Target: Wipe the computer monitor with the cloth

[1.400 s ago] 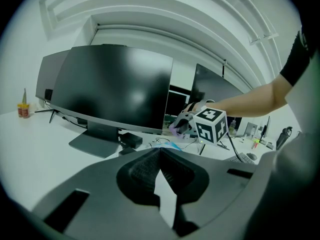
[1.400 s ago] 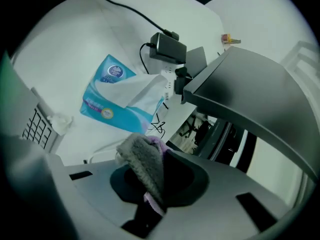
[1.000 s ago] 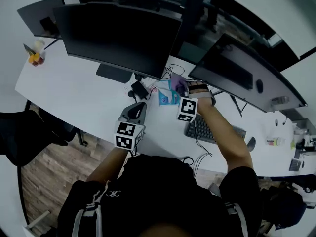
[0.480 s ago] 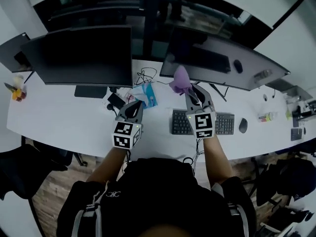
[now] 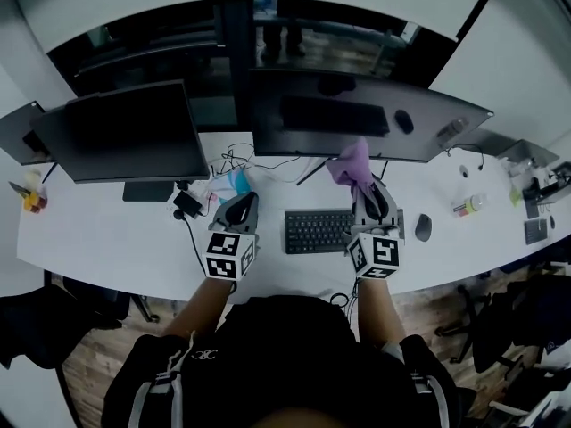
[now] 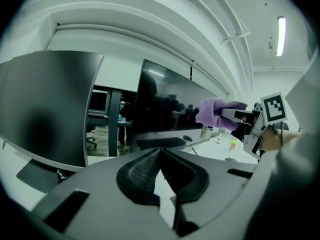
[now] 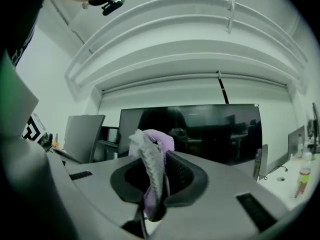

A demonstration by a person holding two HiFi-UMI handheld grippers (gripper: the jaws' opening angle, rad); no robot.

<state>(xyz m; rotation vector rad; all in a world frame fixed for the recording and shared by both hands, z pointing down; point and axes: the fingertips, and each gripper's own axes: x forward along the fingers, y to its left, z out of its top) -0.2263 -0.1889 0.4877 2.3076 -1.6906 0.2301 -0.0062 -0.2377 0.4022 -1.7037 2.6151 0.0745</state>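
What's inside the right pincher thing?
A purple cloth, pinched in the right gripper and bunching out past its tips. The cloth covers the spot where the jaws meet, so that part cannot be seen.

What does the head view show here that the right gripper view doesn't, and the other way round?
Only the head view shows the keyboard and the mouse on the desk. Only the right gripper view shows, close up, the purple cloth pinched between the right claw's jaws. Both show the cloth held up before the wide monitor.
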